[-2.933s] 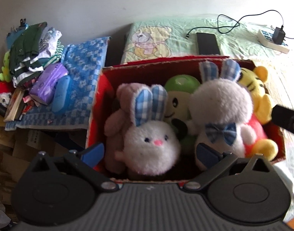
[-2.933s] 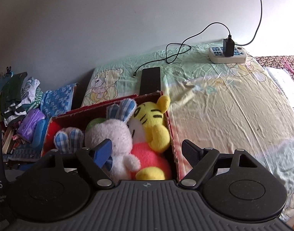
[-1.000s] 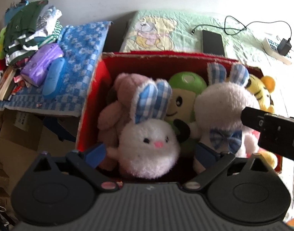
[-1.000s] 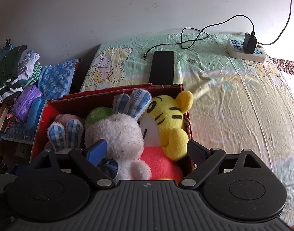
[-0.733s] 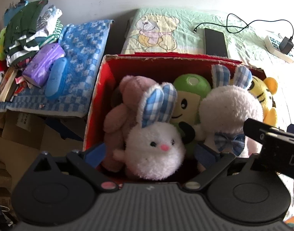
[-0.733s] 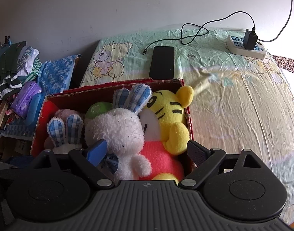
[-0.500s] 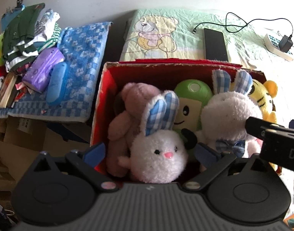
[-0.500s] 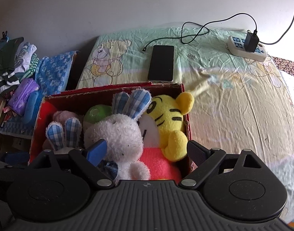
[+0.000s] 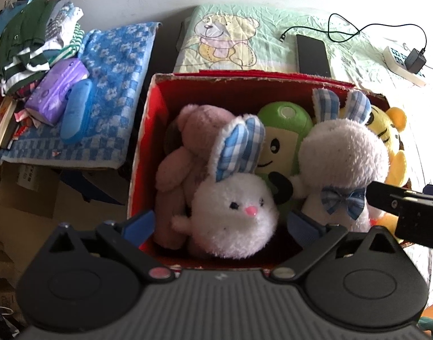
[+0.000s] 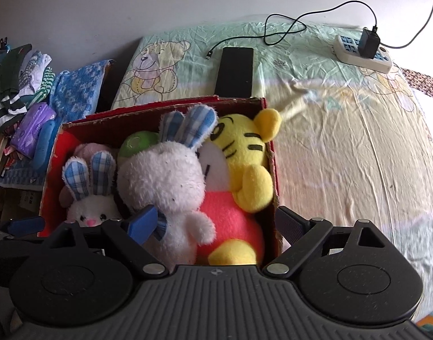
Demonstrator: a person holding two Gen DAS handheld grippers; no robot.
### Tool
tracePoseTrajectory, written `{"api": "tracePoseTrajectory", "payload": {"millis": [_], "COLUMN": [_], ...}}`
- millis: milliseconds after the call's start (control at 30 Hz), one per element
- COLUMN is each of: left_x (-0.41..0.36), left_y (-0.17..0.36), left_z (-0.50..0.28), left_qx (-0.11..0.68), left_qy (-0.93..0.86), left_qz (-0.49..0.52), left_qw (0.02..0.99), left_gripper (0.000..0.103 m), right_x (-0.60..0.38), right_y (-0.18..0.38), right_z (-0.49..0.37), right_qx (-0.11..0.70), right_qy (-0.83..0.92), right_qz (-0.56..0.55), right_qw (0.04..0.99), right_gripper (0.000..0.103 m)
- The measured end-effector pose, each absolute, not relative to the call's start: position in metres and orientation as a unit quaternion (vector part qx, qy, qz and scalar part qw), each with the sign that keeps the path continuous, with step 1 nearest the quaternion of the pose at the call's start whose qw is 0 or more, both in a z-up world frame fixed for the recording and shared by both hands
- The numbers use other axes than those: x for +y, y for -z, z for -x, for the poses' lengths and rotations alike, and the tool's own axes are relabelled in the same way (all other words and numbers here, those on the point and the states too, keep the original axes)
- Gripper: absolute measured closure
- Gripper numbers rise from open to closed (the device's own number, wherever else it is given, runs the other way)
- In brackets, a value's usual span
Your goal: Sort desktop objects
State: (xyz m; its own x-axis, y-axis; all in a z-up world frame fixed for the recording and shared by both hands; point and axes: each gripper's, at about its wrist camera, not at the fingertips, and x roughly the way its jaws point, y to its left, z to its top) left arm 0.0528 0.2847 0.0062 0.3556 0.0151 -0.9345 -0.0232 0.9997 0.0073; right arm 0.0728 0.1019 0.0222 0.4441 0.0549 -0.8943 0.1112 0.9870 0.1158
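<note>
A red cardboard box (image 9: 148, 141) (image 10: 50, 175) holds several plush toys. In the left wrist view a white bunny (image 9: 233, 218) lies at the front, with a pink plush (image 9: 188, 147), a green plush (image 9: 284, 138), a second white bunny (image 9: 344, 164) and a yellow tiger (image 9: 389, 138) behind it. My left gripper (image 9: 219, 223) hovers open over the box's near edge, the front bunny between its fingers but untouched. My right gripper (image 10: 213, 221) is open above the second bunny (image 10: 162, 181) and tiger (image 10: 244, 153); nothing is held.
The box sits at the edge of a bed with a cartoon-bear sheet (image 10: 344, 130). A black phone (image 10: 234, 70), a cable and a power strip (image 10: 363, 51) lie on it. Left of the box, a blue checked cloth (image 9: 111, 85) carries folded clothes (image 9: 26, 39) and a purple pack (image 9: 57, 90).
Both grippers have drawn back and risen slightly from the box, so more of the bed and the side pile shows. The jaws stayed open; the toys have not moved.
</note>
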Motion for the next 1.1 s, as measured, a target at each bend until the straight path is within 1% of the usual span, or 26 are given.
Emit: {"api": "tracePoseTrajectory", "payload": {"millis": [300,533,767,1100], "left_x": [0.286,0.286,0.283,0.278], "left_y": [-0.010,-0.003,0.000,-0.004], "left_z": [-0.054,-0.060,-0.063,-0.063], "left_qx": [0.549,0.554,0.549,0.545], "left_qy": [-0.020,-0.031,-0.029,-0.020], "left_qz": [-0.013,-0.022,-0.024,-0.025], "left_qw": [0.835,0.832,0.835,0.838], "left_gripper": [0.003,0.007,0.008,0.007], "right_x": [0.103,0.111,0.115,0.113], "right_y": [-0.019,-0.017,-0.019,-0.021], "right_z": [-0.075,-0.082,-0.085,-0.083], "right_qx": [0.522,0.519,0.515,0.510], "right_qy": [0.018,0.006,0.005,0.000], "right_qz": [-0.098,-0.089,-0.070,-0.080], "right_qw": [0.847,0.850,0.854,0.856], "right_gripper": [0.011,0.011,0.011,0.011]}}
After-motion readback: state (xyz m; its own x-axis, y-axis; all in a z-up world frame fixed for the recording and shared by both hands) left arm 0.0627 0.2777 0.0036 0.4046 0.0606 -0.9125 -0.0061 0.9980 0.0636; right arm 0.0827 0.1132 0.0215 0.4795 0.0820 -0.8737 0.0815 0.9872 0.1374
